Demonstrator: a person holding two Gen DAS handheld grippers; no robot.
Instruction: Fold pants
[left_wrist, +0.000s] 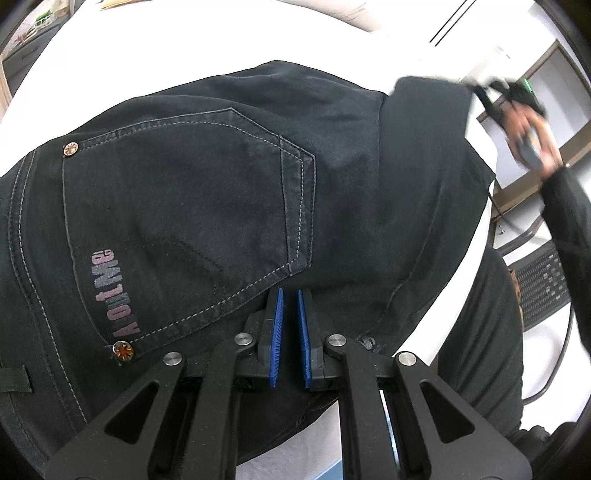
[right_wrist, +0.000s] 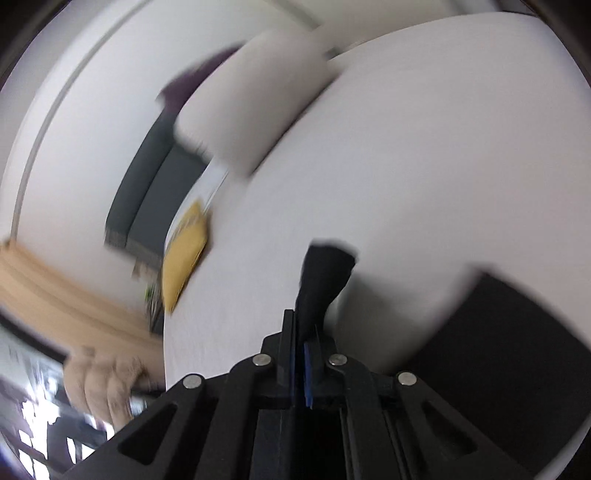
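Dark navy pants (left_wrist: 221, 177) lie spread on a white table (left_wrist: 155, 66), back pocket with a pink logo facing up. My left gripper (left_wrist: 290, 295) hovers just over the seat near the pocket's corner, its blue pads a small gap apart and holding nothing. My right gripper (right_wrist: 301, 332) is shut on a bunched end of the pants (right_wrist: 325, 269) and holds it lifted above the table (right_wrist: 424, 166). In the left wrist view the right gripper (left_wrist: 484, 94) shows blurred at the far right, with the raised cloth draping from it.
A yellow item (right_wrist: 184, 258) and a pale cushion (right_wrist: 255, 107) lie near the table's far edge, both blurred. A dark mesh chair (left_wrist: 543, 284) and a wooden shelf (left_wrist: 532, 122) stand beyond the table's right edge. The person's torso (left_wrist: 484, 354) is close by.
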